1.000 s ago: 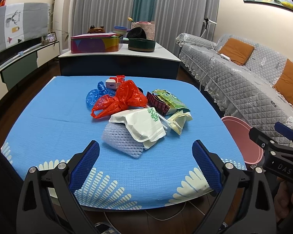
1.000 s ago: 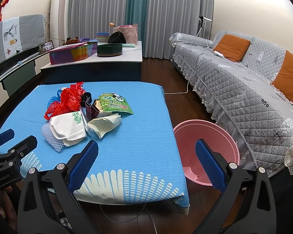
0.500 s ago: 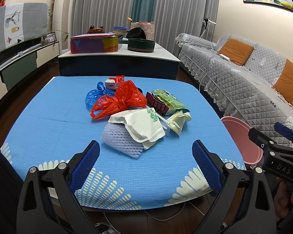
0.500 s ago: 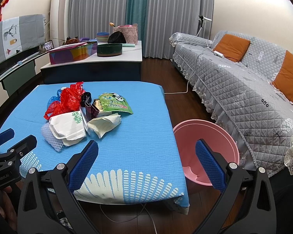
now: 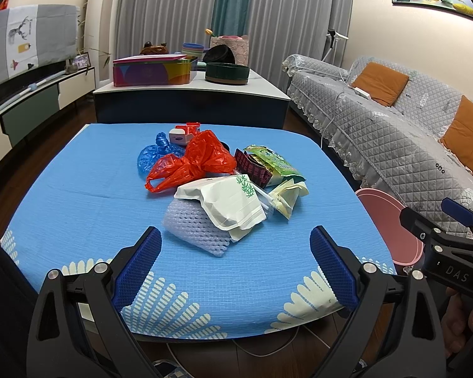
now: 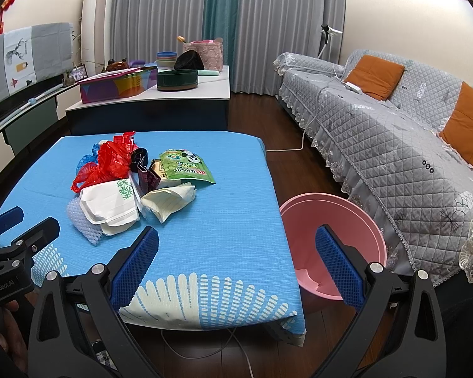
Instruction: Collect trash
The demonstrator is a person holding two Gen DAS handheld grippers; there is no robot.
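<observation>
A pile of trash lies on the blue tablecloth (image 5: pixel 78 195): a red plastic bag (image 5: pixel 198 160), a blue bag (image 5: pixel 151 157), a white paper bag (image 5: pixel 230 201) over white foam netting (image 5: pixel 192 230), a green snack pouch (image 5: pixel 274 163) and a crumpled cream paper (image 5: pixel 287 195). The pile also shows in the right wrist view (image 6: pixel 110 201). My left gripper (image 5: pixel 236 267) is open and empty, at the table's near edge short of the netting. My right gripper (image 6: pixel 236 267) is open and empty over the table's near right corner. A pink bin (image 6: pixel 334 226) stands on the floor right of the table.
A grey quilted sofa (image 6: pixel 394 132) with orange cushions runs along the right. A white-topped cabinet (image 5: pixel 189 94) with boxes and bowls stands behind the table. A cable (image 6: pixel 283 149) lies on the wood floor. A TV stand (image 5: pixel 22 100) is at the left.
Both grippers have hardly moved; the left view has shifted very slightly. Both stay open and empty.
</observation>
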